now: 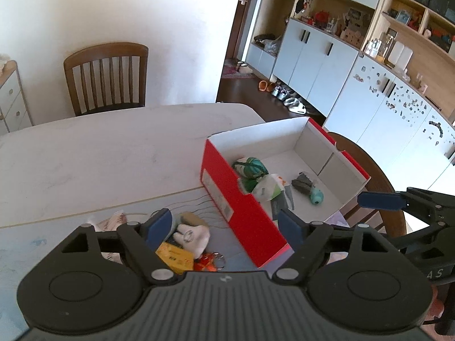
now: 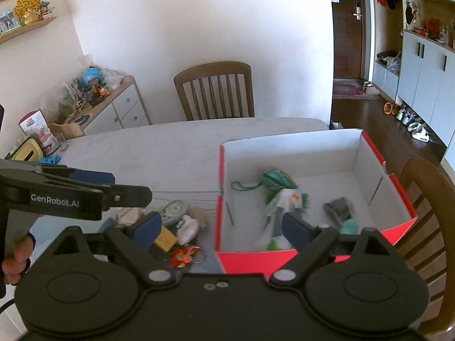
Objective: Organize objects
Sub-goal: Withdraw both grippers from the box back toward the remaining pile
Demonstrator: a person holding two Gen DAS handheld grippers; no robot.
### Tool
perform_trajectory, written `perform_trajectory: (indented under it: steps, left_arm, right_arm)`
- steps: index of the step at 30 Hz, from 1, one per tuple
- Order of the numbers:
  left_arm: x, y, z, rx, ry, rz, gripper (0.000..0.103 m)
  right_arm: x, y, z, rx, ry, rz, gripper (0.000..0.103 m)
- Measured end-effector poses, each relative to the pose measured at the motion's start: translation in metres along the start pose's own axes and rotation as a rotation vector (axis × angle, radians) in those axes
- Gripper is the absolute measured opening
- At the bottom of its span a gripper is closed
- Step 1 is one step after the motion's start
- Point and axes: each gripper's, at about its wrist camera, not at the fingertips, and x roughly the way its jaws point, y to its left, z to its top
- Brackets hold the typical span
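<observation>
A red shoebox [image 1: 227, 199] [image 2: 398, 193] with a white inside stands open on the table. In it lie a green pouch [image 1: 251, 169] [image 2: 277, 180], a white plastic bag [image 1: 268, 189] [image 2: 284, 201], a grey item [image 1: 303, 184] [image 2: 339, 209] and a teal toy [image 1: 316, 196] [image 2: 349, 226]. Left of the box lie a white cloth item [image 1: 193, 236] [image 2: 187, 228], a yellow card box [image 1: 175, 257] [image 2: 166, 240] and an orange keyring [image 1: 209, 262] [image 2: 183, 255]. My left gripper [image 1: 224, 227] is open and empty above these loose things. My right gripper [image 2: 221, 227] is open and empty at the box's near wall.
A wooden chair [image 1: 106, 78] [image 2: 216, 91] stands at the table's far side, another [image 2: 426, 213] by the box's right. The white table [image 1: 99, 156] stretches back. A sideboard [image 2: 113, 105] with clutter is at the left; cabinets [image 1: 341, 56] at the right.
</observation>
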Motion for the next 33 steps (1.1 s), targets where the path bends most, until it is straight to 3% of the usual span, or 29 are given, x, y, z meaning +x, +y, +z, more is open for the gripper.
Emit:
perform_trajectory:
  steps: [11,15,23,33]
  left_arm:
    - [-0.019,0.047,-0.023,-0.031,-0.019,-0.029,0.091]
    - [-0.023,0.064,-0.031,-0.040,-0.035,-0.029,0.103]
    - [-0.027,0.096,-0.046,-0.051,-0.060,-0.018,0.103]
    - [-0.019,0.131,-0.064,0.011,-0.047,0.065,0.103]
  right_arm:
    - [0.005,0.049,-0.014,-0.005,-0.011,-0.013,0.097]
    - [0.010,0.064,-0.019,-0.016,-0.004,-0.019,0.097]
    - [0.023,0.088,-0.029,-0.014,0.019,-0.035,0.097]
    - [0.047,0.105,-0.036,-0.020,0.071,-0.051,0.097]
